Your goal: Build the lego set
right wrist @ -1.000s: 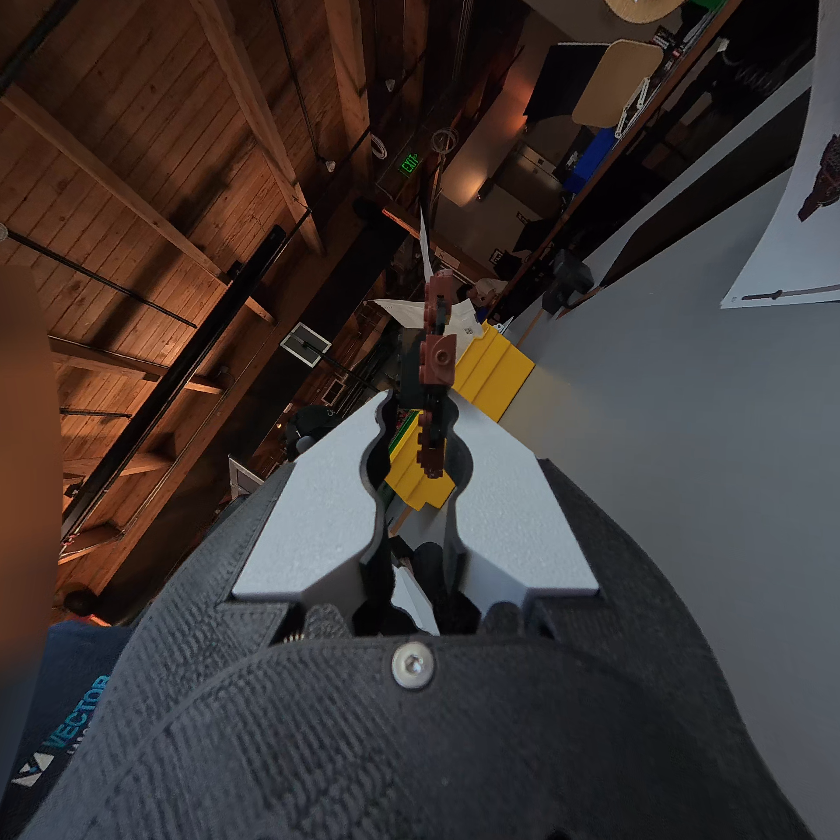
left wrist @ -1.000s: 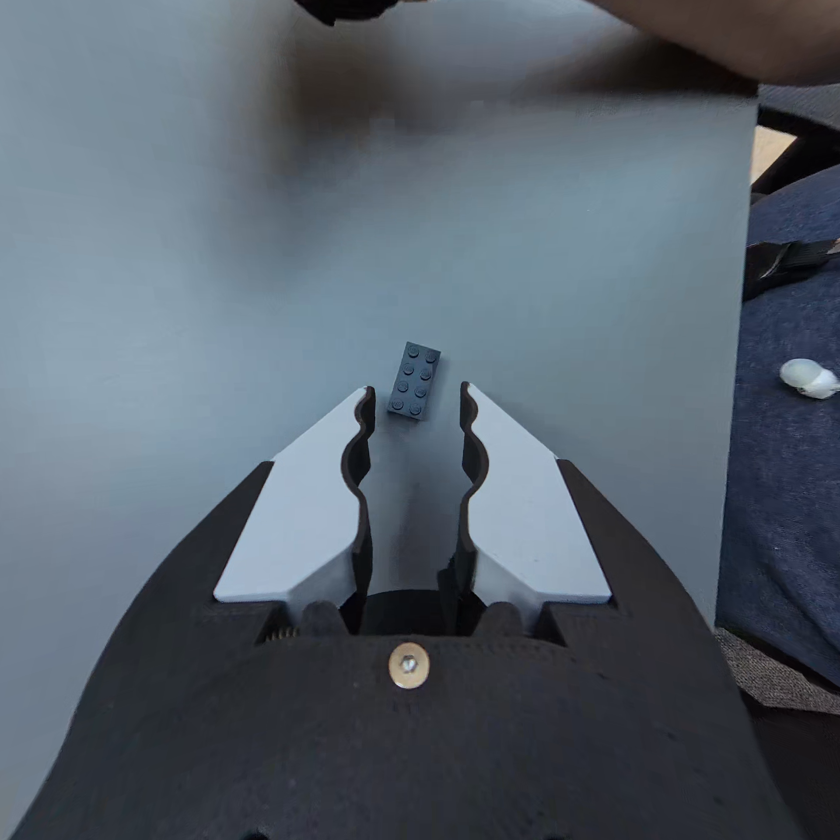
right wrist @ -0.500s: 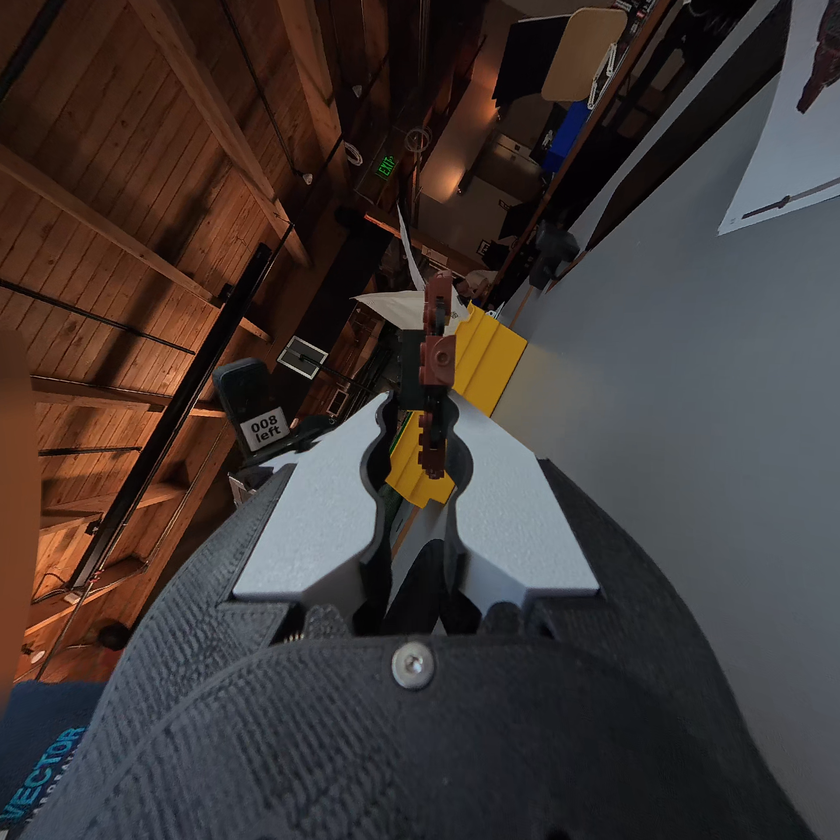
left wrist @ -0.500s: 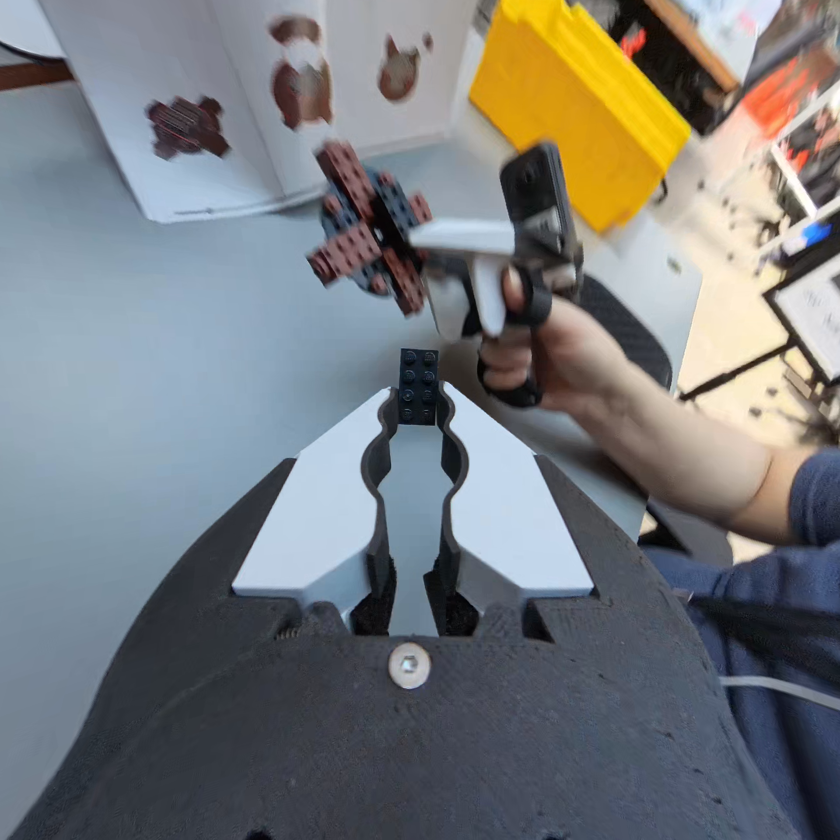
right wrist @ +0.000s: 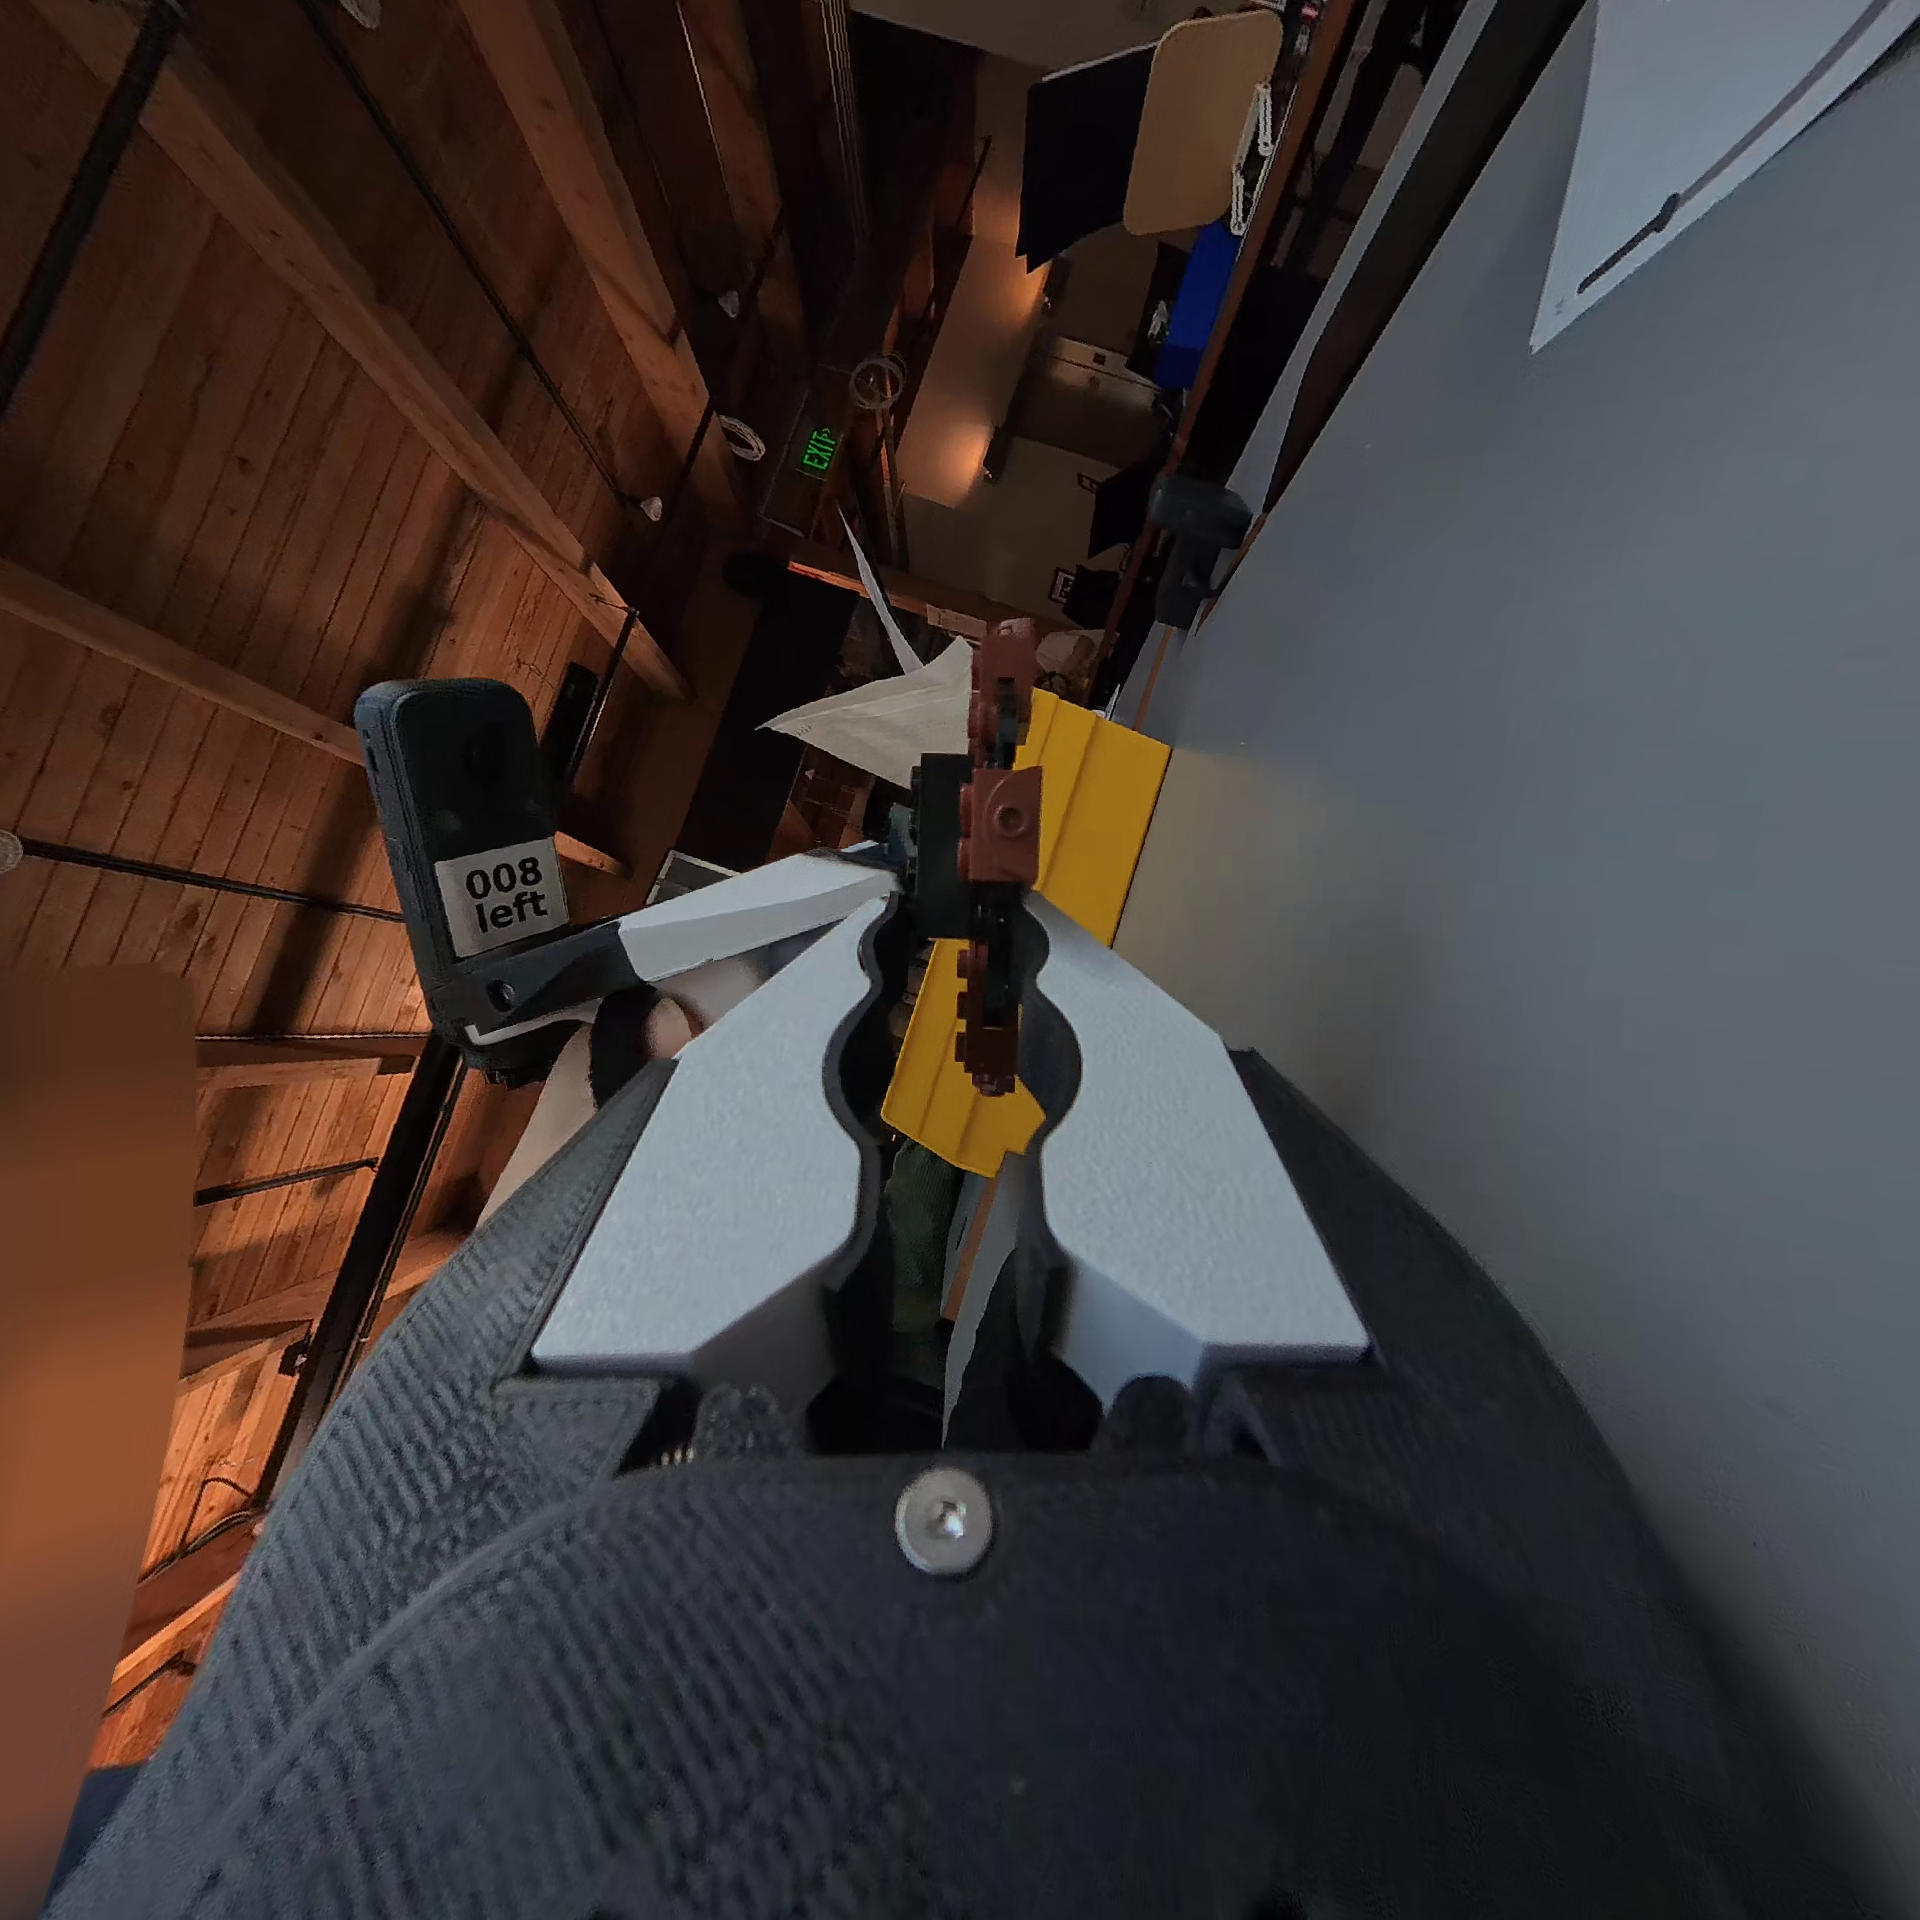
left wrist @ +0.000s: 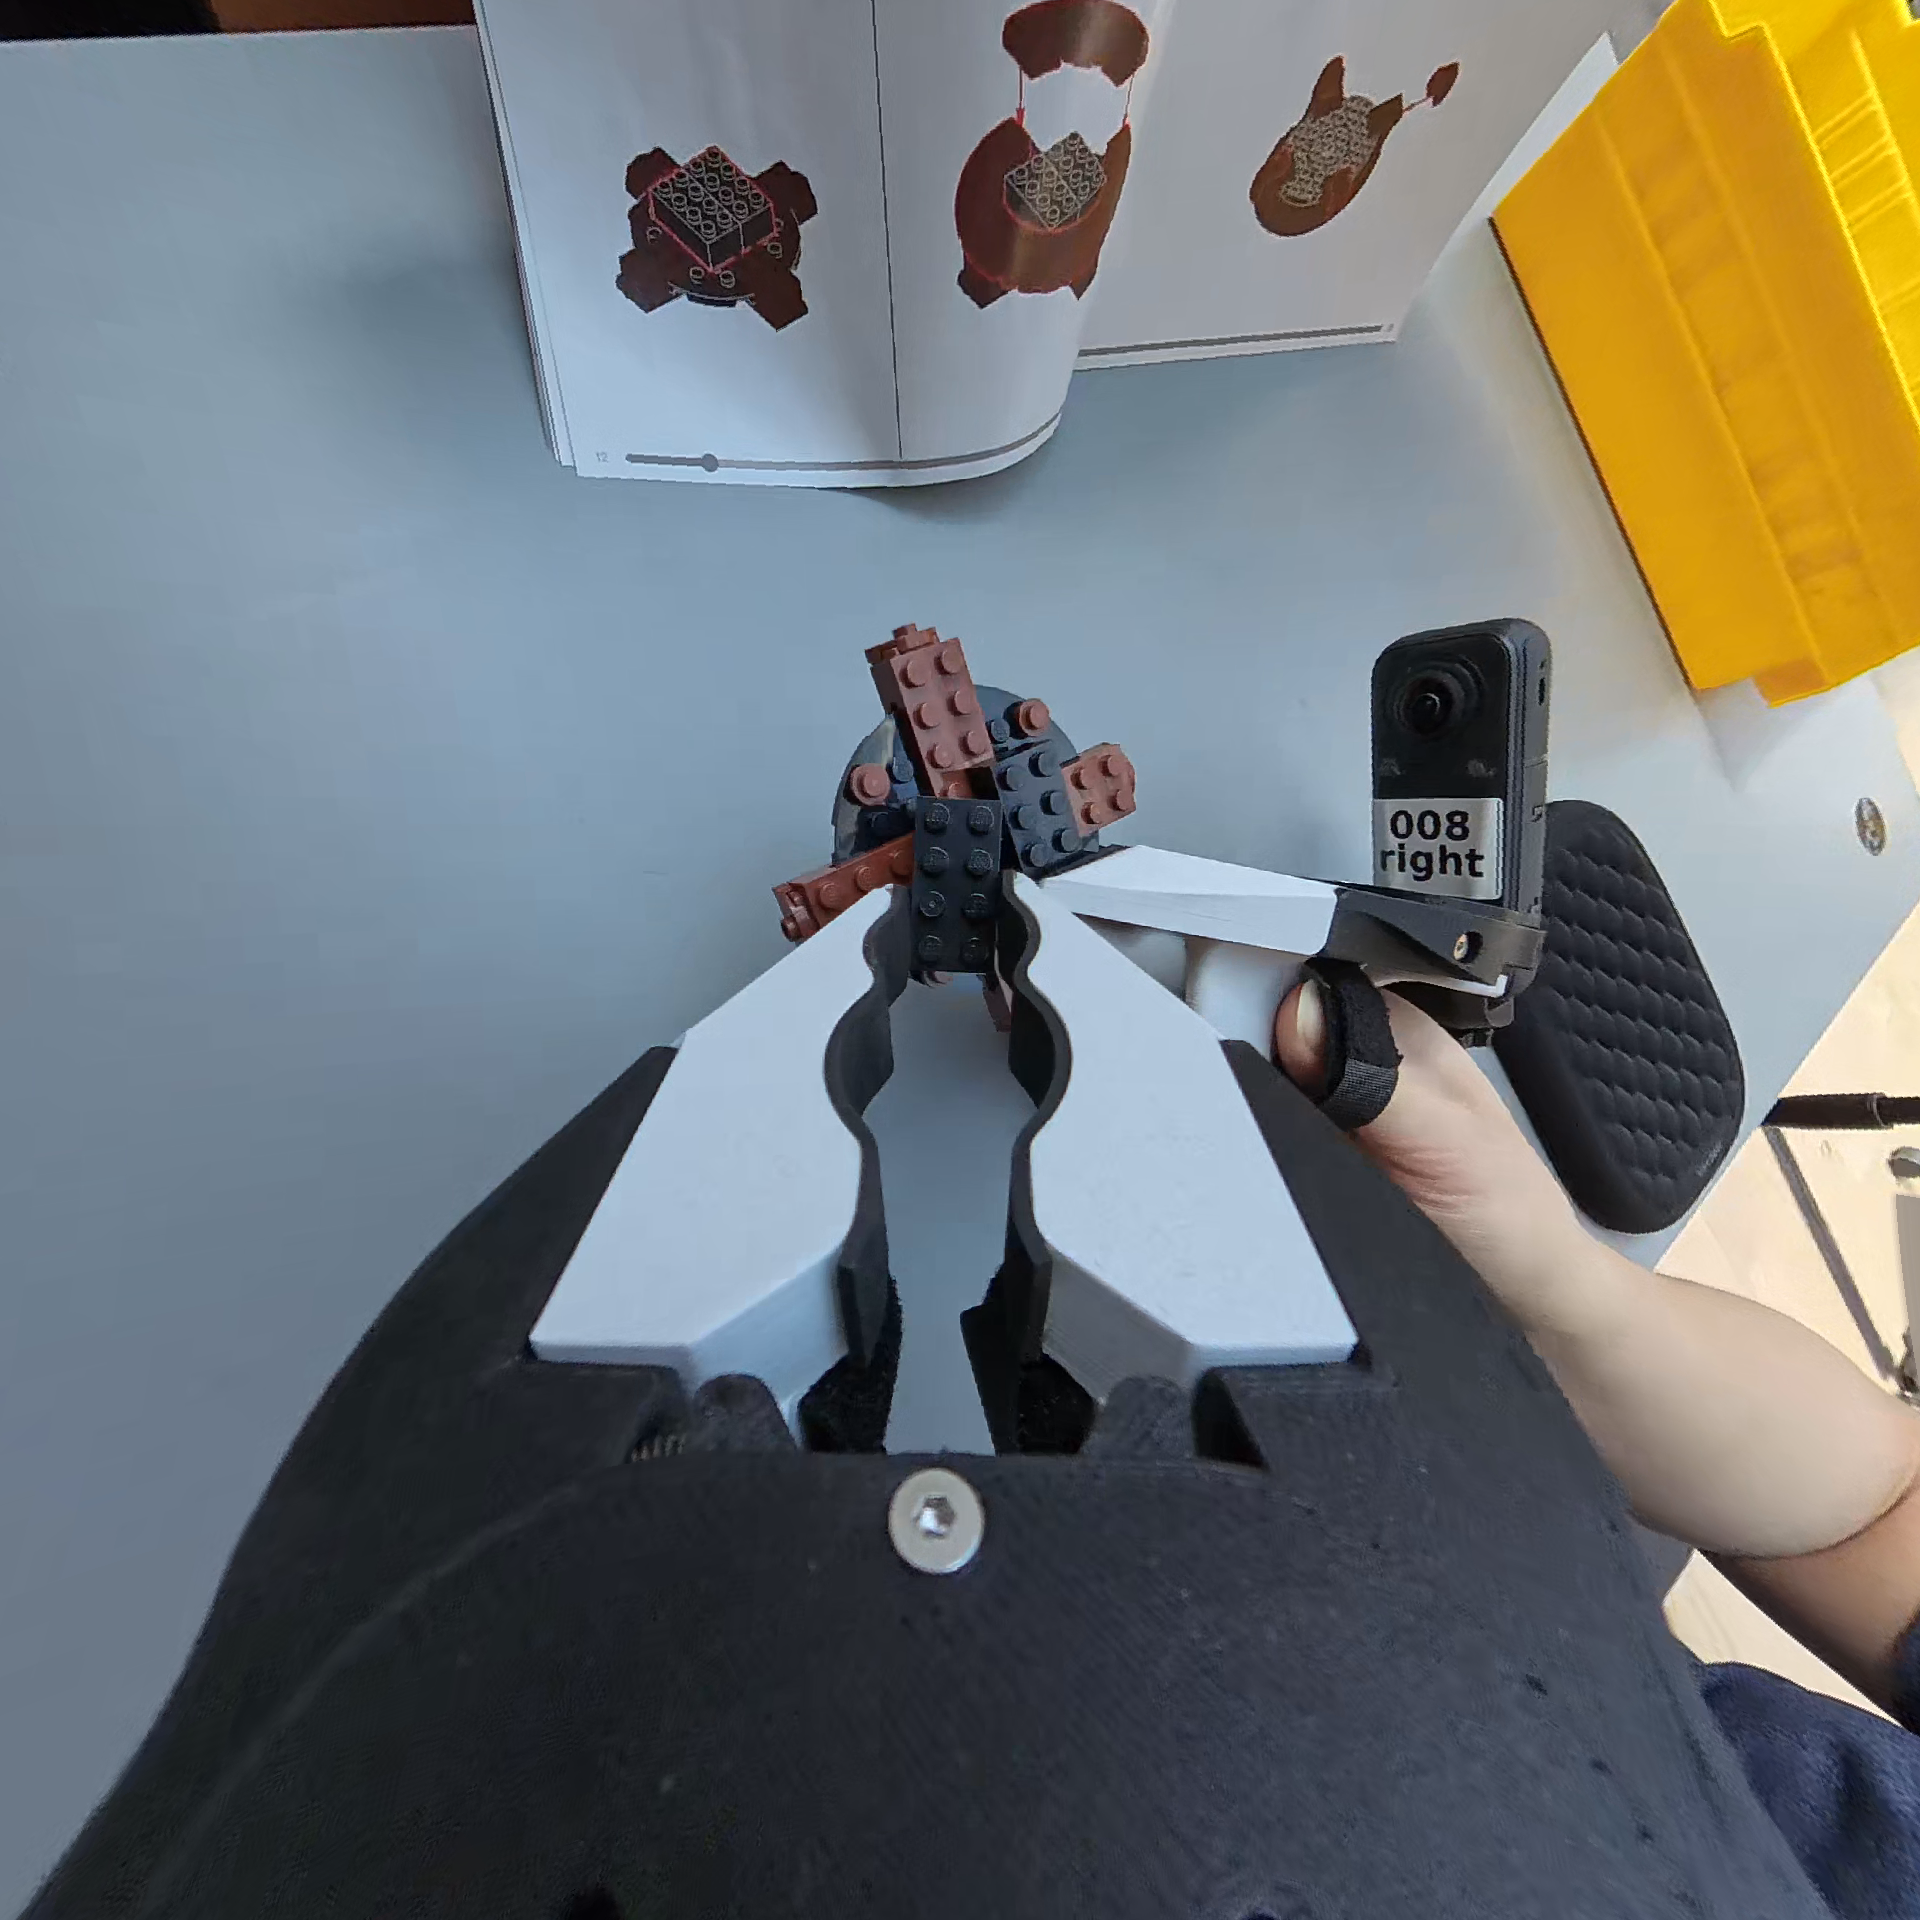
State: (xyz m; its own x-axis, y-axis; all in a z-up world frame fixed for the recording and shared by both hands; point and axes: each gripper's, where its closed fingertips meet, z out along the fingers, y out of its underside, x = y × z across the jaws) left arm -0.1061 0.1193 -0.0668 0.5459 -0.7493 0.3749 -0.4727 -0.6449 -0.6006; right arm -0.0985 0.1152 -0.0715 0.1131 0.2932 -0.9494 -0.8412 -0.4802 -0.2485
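Fitting the next piece calls for steady hands above the grey table point(left wrist: 312, 727), where the open instruction booklet point(left wrist: 790, 260) lies at the far side and yellow bins point(left wrist: 1766, 312) sit far right. The right gripper point(left wrist: 1049, 883) comes in from the right, pinching the brown-and-black model point(left wrist: 966, 769) edge-on, off the table. The left gripper point(left wrist: 951, 914) clamps a black two-by-four brick point(left wrist: 951, 883) at its tips, touching or nearly touching the model's studded face. I judge it best to square the brick with the studs, press straight along them while the right braces, and release only once seated.
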